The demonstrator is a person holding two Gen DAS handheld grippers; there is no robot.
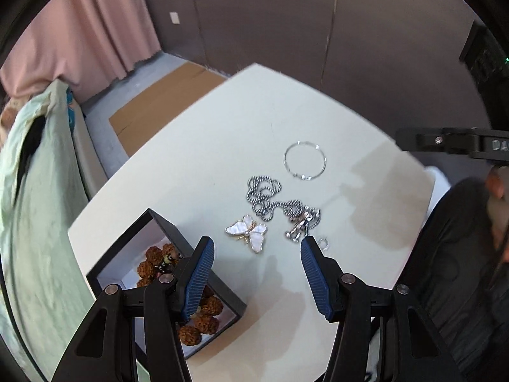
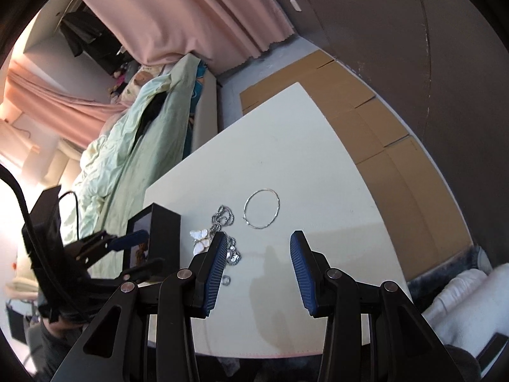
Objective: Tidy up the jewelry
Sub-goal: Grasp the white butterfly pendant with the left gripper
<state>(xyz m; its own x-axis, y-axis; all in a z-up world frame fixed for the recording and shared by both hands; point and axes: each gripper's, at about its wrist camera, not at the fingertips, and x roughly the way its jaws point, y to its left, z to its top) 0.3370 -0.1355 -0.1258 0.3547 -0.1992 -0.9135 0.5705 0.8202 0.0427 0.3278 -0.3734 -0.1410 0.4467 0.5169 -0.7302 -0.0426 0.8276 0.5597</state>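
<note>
Both the left hand-held gripper and right hand-held gripper hang apart, empty. Beside the black box on the desk, the butterfly brooch looks light, stiff, fragile; pinch across its wings.

light: dim indoors; glare: blown-out left edge, right wrist view; shadows: soft; edges: fisheye-bent, dark-vignetted

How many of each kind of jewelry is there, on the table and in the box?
Butterfly brooch: 1
Ball-chain necklace: 1
Thin silver bangle: 1
Small silver ring: 1
Brown seed-bead bracelet, in the black box: 1
Total: 5
</note>
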